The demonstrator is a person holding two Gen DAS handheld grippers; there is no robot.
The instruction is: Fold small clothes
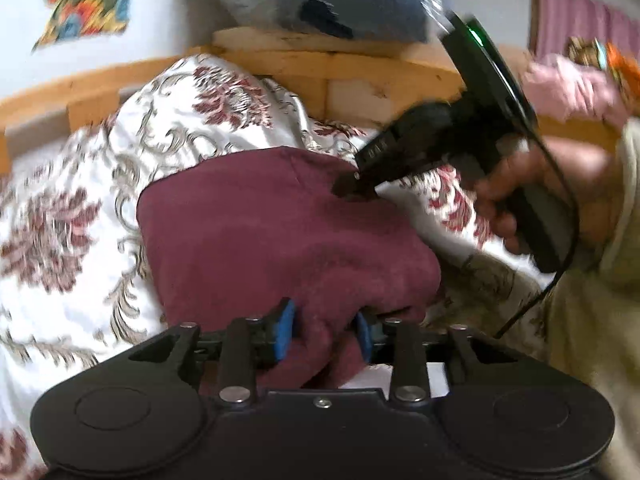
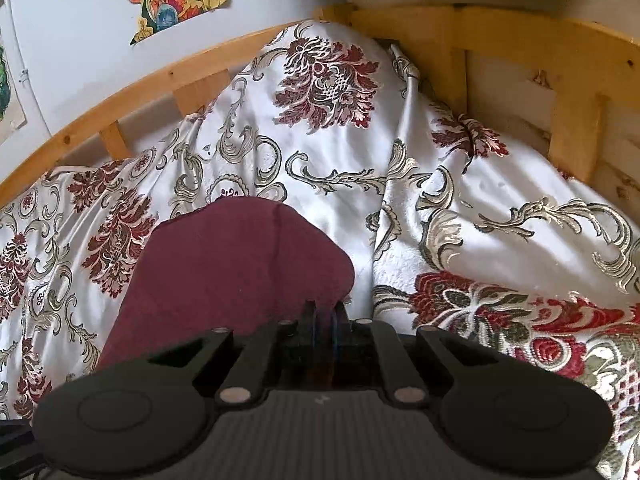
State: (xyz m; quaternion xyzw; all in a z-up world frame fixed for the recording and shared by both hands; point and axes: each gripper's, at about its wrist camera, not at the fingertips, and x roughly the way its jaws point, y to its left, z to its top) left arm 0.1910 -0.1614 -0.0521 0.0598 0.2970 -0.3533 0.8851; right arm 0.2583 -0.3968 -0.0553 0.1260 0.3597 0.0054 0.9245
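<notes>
Garment: the maroon cloth (image 1: 256, 232) lies on the floral bedspread (image 1: 72, 184), filling the centre of the left wrist frame; in the right wrist frame it (image 2: 236, 264) sits centre-left, just above the fingers.

Left gripper: your left gripper (image 1: 325, 330) has its blue pads (image 1: 285, 328) set apart, with a thick bunch of the maroon cloth between them at the lower centre — they look pressed against the bunch from both sides, so I judge it a pinch on that near edge.

Right gripper: your right gripper (image 2: 325, 322) has its fingers drawn together at the lower centre of its own frame, at the cloth's lower right edge. In the left wrist view its tip (image 1: 352, 188) meets the cloth at the centre right. I judge it clamped on a thin edge, though the cloth inside the pinch is hard to make out.

Key relation: the cloth runs away from both grippers toward the upper part of each frame, its free rounded end nearest the wooden bed frame (image 2: 516, 32). Its long axis lies along the left gripper's line of sight — bottom to upper centre.

Nearer hand: the left holds the near end; the right holds farther along the right-hand side.

Coming move, as I judge it: carry the held edges over toward that far end.

Risk: the bunch in the left pads is thick and may fold unevenly.
</notes>
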